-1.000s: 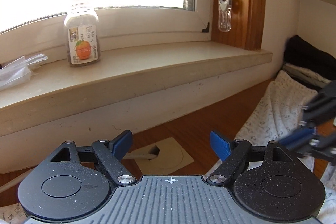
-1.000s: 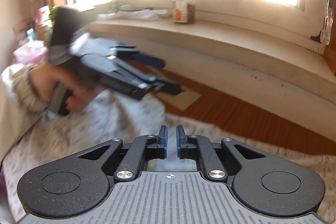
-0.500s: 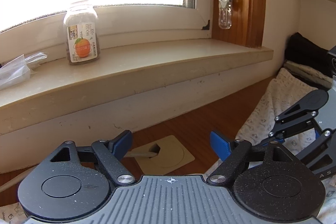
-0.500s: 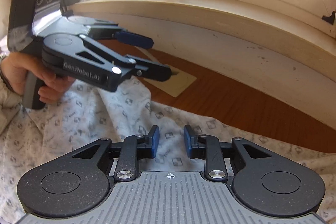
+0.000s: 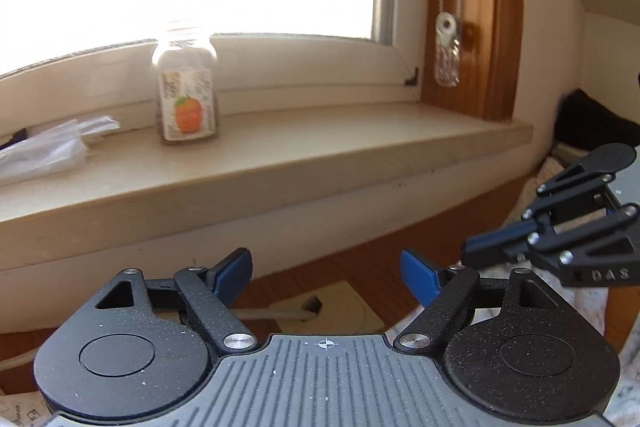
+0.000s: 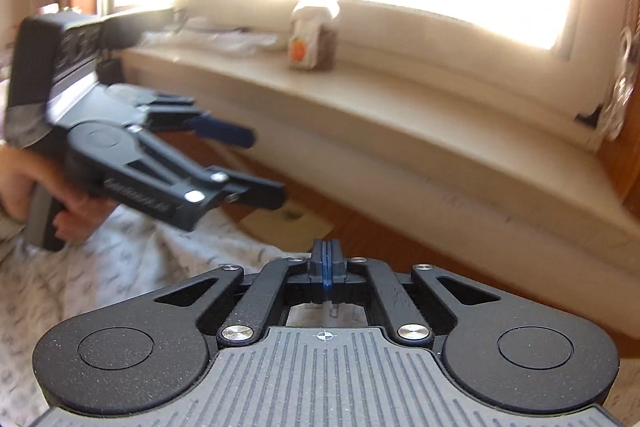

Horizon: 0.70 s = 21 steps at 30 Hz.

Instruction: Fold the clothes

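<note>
Left wrist view: left tongs [image 5: 326,269] wide open w/ nothing between the blue pads; below the gap only wooden floor and a tan floor plate [image 5: 332,311]. Patterned garment [image 5: 588,303] lies to the tongs' right and partly under them. Right tongs [image 5: 476,247] sit just right of the left pair, tips fully closed, above the cloth. Ahead: windowsill [image 5: 280,163] w/ a jar [image 5: 186,99] and a plastic bag [image 5: 44,151], both well apart from the tongs.

Right wrist view: right tongs [image 6: 327,259] pressed tight together; can't tell if any fabric is pinched, none shows at the tips, though cloth is seen just behind them. Garment [image 6: 120,267] spreads left and below. Left tongs [image 6: 256,163] are held by a hand [image 6: 24,187] up-left, over the cloth.

Risks, as I judge: right pair may have closed on air, so a lift would leave the garment flat. The two tongs are near each other; swinging either inward could knock them. Wall under the sill is close ahead; open room is back over the cloth.
</note>
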Motion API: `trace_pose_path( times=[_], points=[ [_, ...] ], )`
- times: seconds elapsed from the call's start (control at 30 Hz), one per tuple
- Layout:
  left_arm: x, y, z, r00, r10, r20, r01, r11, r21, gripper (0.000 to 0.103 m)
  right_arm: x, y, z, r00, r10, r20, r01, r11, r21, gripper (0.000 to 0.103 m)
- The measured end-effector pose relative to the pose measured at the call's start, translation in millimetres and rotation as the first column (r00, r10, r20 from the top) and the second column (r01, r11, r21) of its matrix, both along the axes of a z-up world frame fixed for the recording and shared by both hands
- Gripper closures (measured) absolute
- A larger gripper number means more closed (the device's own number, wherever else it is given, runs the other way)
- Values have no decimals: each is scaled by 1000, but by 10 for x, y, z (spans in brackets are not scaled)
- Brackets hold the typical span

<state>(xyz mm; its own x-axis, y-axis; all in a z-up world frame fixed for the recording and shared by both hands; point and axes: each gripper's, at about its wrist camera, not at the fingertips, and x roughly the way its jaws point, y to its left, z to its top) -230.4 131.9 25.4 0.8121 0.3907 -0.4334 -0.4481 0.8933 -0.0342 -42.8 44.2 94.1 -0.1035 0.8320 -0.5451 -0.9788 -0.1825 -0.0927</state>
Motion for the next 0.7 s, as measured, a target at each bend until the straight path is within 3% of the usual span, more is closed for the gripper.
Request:
trace_pose_path(
  times=[0.17,0.27,0.33,0.47,0.63,0.7],
  points=[
    [-64,19,71,998,30,51,-30,1000,7,19,33,175,75,995,-90,51,85,992,93,102],
    [-83,17,97,998,26,64,-27,1000,10,19,11,214,99,980,-158,122,128,967,222,102],
    [-79,12,98,998,18,62,-18,1000,12,19,36,211,109,982,-162,94,131,953,273,102],
    [-26,-31,45,999,-37,16,37,999,19,19,125,192,66,992,-122,34,112,969,222,101],
    [84,-109,-68,993,-99,-61,101,995,18,20,406,48,-86,989,-140,36,136,985,106,100],
    [115,-118,-119,990,-116,-84,117,993,10,21,524,0,-173,986,-159,42,156,986,54,93]
  ],
)
